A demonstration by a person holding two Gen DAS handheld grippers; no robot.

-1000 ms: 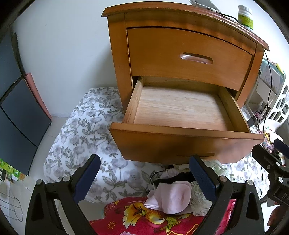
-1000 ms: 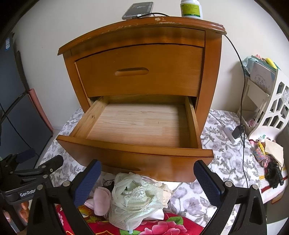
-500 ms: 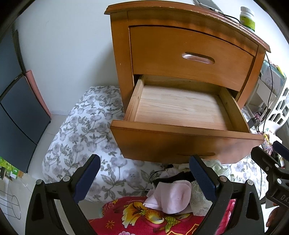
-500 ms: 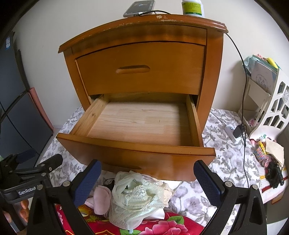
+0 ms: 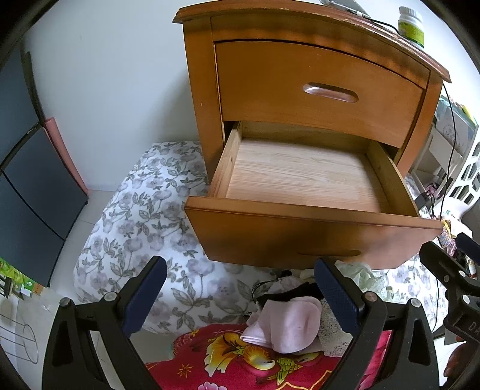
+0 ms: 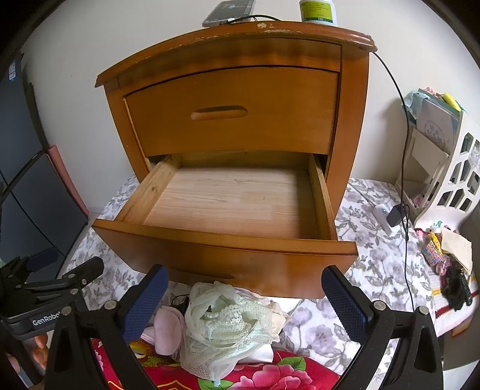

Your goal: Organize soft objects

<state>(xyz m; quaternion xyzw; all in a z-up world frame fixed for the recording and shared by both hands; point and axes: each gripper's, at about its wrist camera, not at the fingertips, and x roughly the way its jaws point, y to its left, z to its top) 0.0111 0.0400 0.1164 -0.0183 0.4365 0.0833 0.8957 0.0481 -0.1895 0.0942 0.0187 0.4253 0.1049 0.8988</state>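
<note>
Nightstand, wooden, two drawers: upper drawer closed, lower drawer pulled fully out, its pine floor bare. Nothing stowed yet; judged to be at the very start, with every soft item still to be lifted in.

Floral grey-and-white bedding spreads under and to the left of the nightstand. Red flowered cloth lies nearest, under the pile.

Soft pile sits on the near side, just below the lower drawer front, between both sets of fingers:
- one pale green lace garment, crumpled, uppermost in the right wrist view
- one pink sock, folded, left of the lace
- one dark item behind the sock, kind unclear
- cream fabric beneath the lace; count uncertain

Left gripper: jaws spread wide, empty, hovering over the sock. Right gripper: jaws spread wide, empty, straddling the lace garment without touching.

On top of the nightstand: one phone with cable, one green-labelled bottle.
</note>
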